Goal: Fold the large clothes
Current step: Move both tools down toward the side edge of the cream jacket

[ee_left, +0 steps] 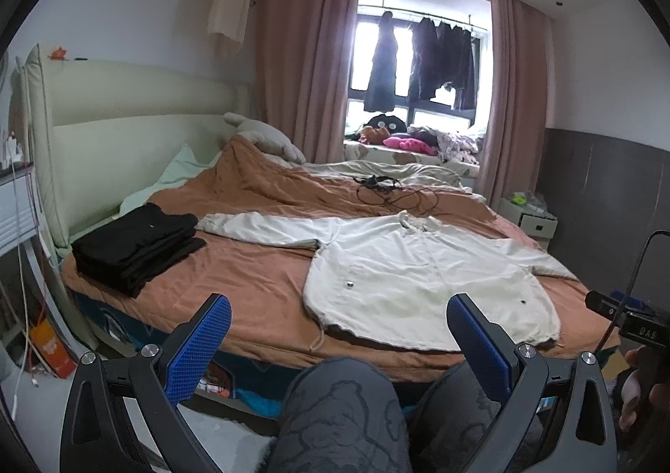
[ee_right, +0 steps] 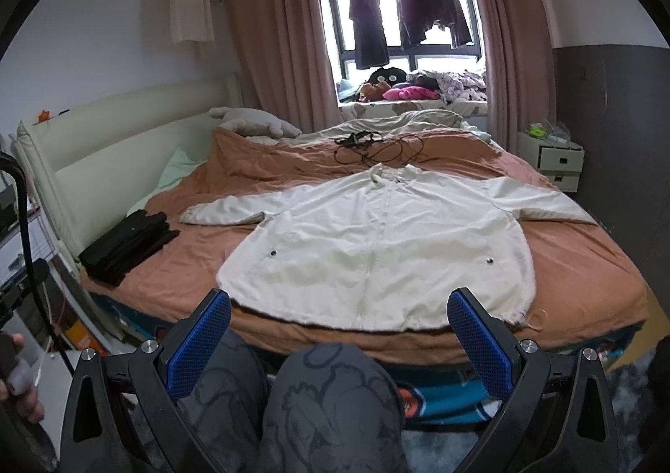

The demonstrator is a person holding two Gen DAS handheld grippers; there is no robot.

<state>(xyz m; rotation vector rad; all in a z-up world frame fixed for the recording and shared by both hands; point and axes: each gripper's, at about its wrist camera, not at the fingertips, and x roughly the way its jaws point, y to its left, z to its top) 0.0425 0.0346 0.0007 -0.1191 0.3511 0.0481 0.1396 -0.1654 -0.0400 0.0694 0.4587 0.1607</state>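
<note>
Knees: the person's patterned trouser legs (ee_right: 331, 401) sit closest, just below both tongs.
Left tongs (ee_left: 339, 341): blue pads spread wide apart, empty, held short of the bed edge.
Right tongs (ee_right: 339, 337): also wide apart, gripping nothing, just in front of the jacket's hem.
Jacket (ee_right: 377, 238): cream, laid flat face up on the brown blanket (ee_right: 586, 263), sleeves out to both sides.
Folded pile (ee_left: 136, 246): black clothes stacked near the headboard.
Cable (ee_right: 377, 148): black, tangled just beyond the collar.
Risk: a thin pinch could catch only the top layer or the blanket too; a sleeve swung back may snag the cable.
</note>
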